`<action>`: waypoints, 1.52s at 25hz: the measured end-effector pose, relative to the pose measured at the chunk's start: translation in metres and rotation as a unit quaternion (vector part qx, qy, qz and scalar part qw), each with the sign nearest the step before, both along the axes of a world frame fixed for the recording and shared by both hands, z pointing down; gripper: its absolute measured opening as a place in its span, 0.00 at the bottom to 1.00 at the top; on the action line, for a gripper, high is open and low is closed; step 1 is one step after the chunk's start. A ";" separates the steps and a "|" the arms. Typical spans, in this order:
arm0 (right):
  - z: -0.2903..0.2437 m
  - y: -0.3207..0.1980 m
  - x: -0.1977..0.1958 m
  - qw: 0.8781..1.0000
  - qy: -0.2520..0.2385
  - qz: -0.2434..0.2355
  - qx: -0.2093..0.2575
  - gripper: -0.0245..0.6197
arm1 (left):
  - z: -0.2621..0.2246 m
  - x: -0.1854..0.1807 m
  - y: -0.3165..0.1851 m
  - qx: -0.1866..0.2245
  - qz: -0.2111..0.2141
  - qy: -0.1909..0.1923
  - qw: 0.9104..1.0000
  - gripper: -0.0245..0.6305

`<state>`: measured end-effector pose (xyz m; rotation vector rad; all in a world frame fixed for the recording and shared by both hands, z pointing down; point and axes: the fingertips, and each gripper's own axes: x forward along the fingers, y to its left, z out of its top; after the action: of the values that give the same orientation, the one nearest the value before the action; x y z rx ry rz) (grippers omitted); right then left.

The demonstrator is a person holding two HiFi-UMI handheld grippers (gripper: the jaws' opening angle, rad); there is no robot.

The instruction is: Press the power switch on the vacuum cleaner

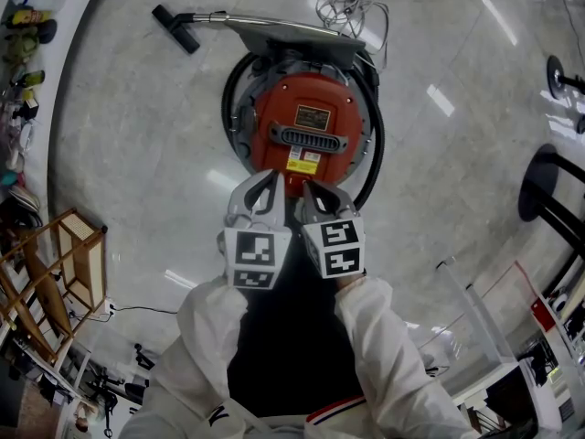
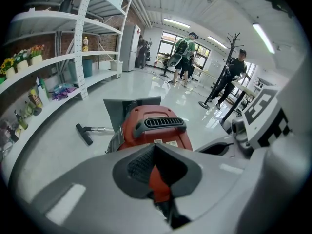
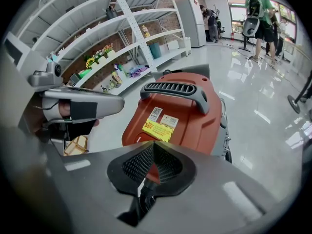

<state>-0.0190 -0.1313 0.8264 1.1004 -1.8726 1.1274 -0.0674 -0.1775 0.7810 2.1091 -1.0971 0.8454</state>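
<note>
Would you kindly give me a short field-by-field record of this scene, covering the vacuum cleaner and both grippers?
Vacuum cleaner: red, standing on the glossy floor
Handle: grey, slotted, on top of the body
Yellow label: on the body, below the handle
Floor nozzle: black, lying on the floor beyond the vacuum cleaner
Left gripper: jaws together, nothing between them, over the near edge of the body
Right gripper: jaws together, nothing between them, beside the left gripper
Power switch: cannot be made out
Contact with the body: cannot tell
</note>
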 end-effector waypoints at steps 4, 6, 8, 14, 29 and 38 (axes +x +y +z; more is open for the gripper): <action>0.000 0.000 0.001 1.000 0.001 -0.001 0.000 0.04 | 0.001 0.000 0.000 -0.001 0.000 -0.001 1.000 0.04; 0.002 0.001 0.001 1.000 0.003 -0.002 -0.004 0.04 | 0.001 0.000 -0.001 -0.001 0.000 -0.002 1.000 0.04; 0.004 0.002 0.001 1.000 0.005 -0.003 -0.009 0.04 | 0.000 -0.001 -0.001 -0.001 -0.002 -0.002 1.000 0.04; 0.004 0.002 0.000 1.000 0.004 -0.004 -0.006 0.04 | 0.001 -0.004 -0.002 -0.001 -0.005 -0.004 1.000 0.04; -0.001 -0.003 0.006 1.000 -0.004 -0.001 -0.002 0.04 | -0.009 -0.005 0.005 0.003 -0.013 -0.013 1.000 0.04; -0.031 -0.010 0.025 0.999 0.014 -0.007 0.031 0.04 | -0.036 -0.015 0.010 0.021 -0.039 -0.013 0.999 0.04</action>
<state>0.0064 -0.1416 0.7953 1.1310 -1.9024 1.0478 -0.0822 -0.1677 0.7455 2.0800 -1.2111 0.8211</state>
